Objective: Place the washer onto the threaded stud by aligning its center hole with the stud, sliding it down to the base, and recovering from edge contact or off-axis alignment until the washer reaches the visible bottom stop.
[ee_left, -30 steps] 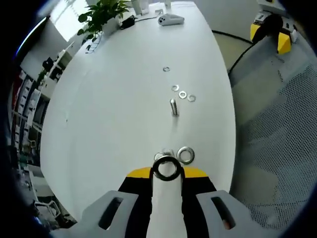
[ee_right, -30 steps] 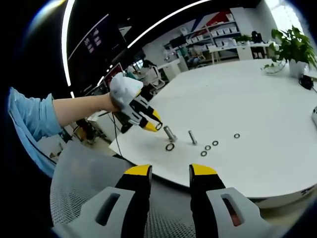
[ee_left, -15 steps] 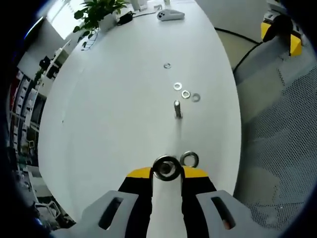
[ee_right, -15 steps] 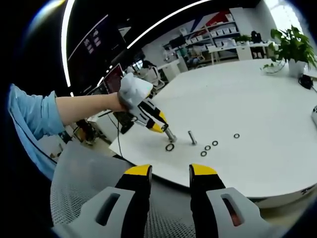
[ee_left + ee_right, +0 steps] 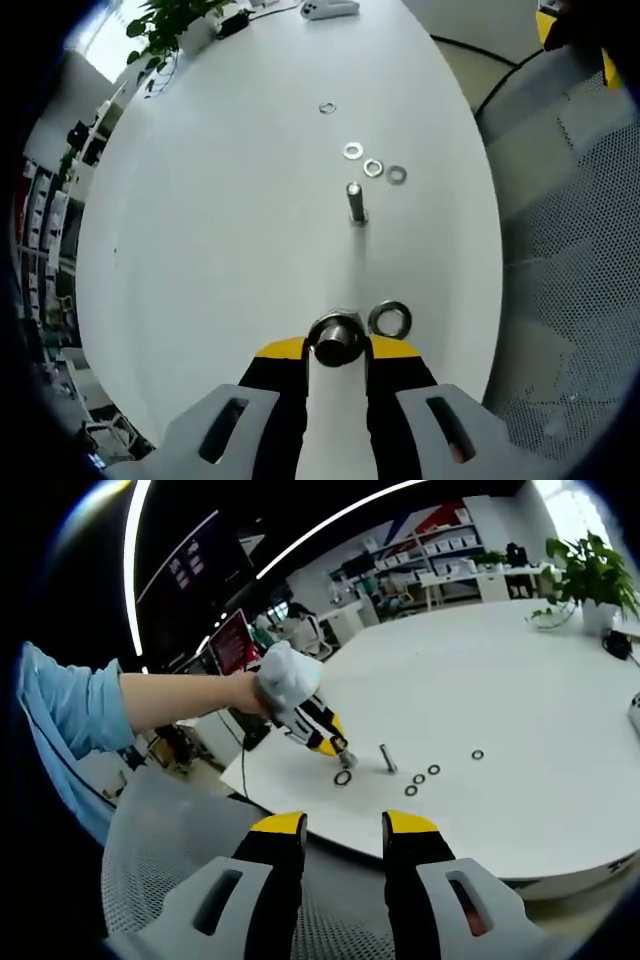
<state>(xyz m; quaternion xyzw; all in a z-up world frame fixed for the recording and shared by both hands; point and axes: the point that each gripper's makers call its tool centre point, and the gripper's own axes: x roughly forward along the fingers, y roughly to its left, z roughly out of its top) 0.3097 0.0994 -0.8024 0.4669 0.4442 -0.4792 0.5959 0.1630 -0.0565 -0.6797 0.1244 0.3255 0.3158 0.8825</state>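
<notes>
As both grippers are working over a white desk, the details run as follows.

Left gripper [image 5: 337, 348]: its yellow-tipped jaws are closing on a washer [image 5: 337, 338], which is sitting at the top of a threaded stud [image 5: 346, 757]; in the right gripper view this gripper [image 5: 343, 752] is reaching in from the left, held by a person's gloved hand [image 5: 287, 680] with a blue sleeve [image 5: 65, 725] behind it.

Washer depth on the stud: cannot tell from either view.

Right gripper [image 5: 343, 830]: its jaws are standing apart, gripping nothing, and hovering off the desk's near edge above a grey mesh surface [image 5: 160, 860].

Loose washer [image 5: 389, 319]: lying flat on the desk [image 5: 220, 220], just beside the held one.

Second stud [image 5: 354, 202]: standing upright farther along the desk.

Further washers: three [image 5: 373, 168] are lying in a short row beyond the second stud, with one more [image 5: 326, 107] farther off.

Far end of the desk: a potted plant [image 5: 590, 575] is standing there.
</notes>
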